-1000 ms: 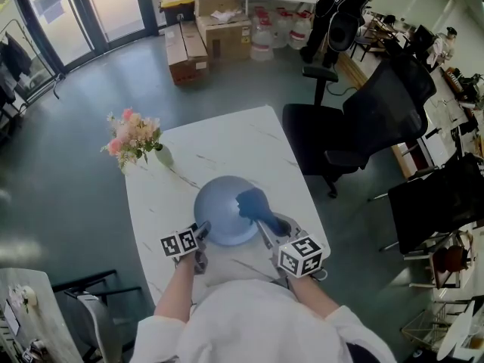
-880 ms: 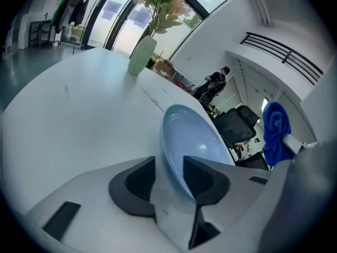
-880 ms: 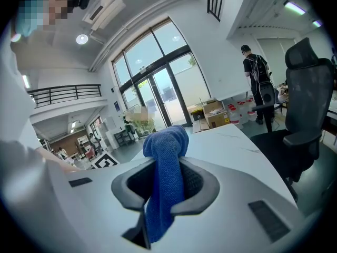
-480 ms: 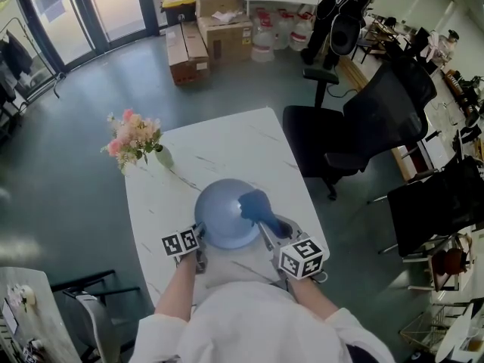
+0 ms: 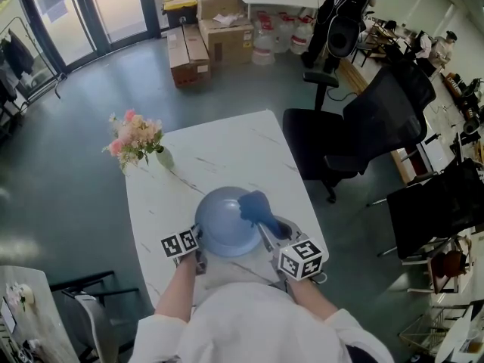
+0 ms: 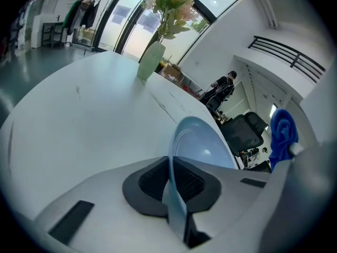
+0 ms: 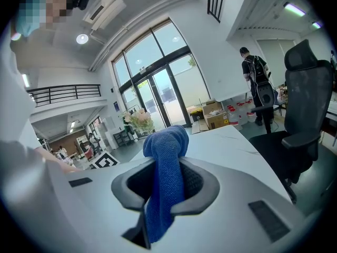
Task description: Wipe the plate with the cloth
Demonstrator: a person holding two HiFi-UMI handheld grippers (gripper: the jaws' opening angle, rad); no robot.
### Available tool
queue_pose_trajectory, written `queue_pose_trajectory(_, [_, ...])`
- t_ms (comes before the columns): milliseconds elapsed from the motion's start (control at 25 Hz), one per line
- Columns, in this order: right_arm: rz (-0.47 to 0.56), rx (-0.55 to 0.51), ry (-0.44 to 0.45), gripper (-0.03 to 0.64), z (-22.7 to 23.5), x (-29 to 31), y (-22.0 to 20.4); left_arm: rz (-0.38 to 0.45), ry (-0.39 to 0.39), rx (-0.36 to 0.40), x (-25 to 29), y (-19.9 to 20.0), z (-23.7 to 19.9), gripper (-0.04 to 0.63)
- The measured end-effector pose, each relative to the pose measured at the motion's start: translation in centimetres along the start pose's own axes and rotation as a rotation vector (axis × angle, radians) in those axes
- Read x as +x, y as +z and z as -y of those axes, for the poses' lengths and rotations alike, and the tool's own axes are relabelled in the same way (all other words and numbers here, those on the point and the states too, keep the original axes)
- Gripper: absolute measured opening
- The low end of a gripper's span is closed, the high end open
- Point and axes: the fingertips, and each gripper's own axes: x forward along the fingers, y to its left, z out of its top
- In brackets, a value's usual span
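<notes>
A pale blue plate (image 5: pixel 225 224) lies at the near end of the white marble table (image 5: pixel 219 150). My left gripper (image 5: pixel 200 251) is at the plate's near left rim. In the left gripper view the plate (image 6: pixel 204 144) stands edge-on, and the left gripper (image 6: pixel 172 182) has just been closing, its pads now pressing the rim between them. My right gripper (image 5: pixel 265 231) is at the plate's right side, shut on a blue cloth (image 5: pixel 254 204) bunched over the plate's right edge. In the right gripper view the cloth (image 7: pixel 164 167) hangs down between the jaws of the right gripper (image 7: pixel 166 187).
A vase of pink flowers (image 5: pixel 136 138) stands at the table's far left edge, also in the left gripper view as the vase (image 6: pixel 151 59). Black office chairs (image 5: pixel 355 134) stand to the table's right. Cardboard boxes (image 5: pixel 204 36) sit on the floor beyond.
The plate has shifted slightly toward me and looks tipped up at its near left rim. Both grippers have stayed almost where they were.
</notes>
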Motion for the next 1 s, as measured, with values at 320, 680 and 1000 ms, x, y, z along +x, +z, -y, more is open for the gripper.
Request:
queue_pose_trajectory(320, [0.008, -0.016, 0.011, 0.092, -0.4, 0.0, 0.4, 0.078, -0.012, 0.035, -1.8, 2.1, 0.9, 0.043])
queue_pose_trajectory(680, [0.026, -0.056, 0.035, 0.092, -1.2, 0.5, 1.7, 0.217, -0.075, 0.057, -5.4, 5.8, 3.1, 0.044])
queue_pose_trajectory(1000, [0.053, -0.090, 0.050, 0.092, -2.6, 1.0, 3.3, 0.348, -0.147, 0.114, -10.2, 8.9, 6.2, 0.044])
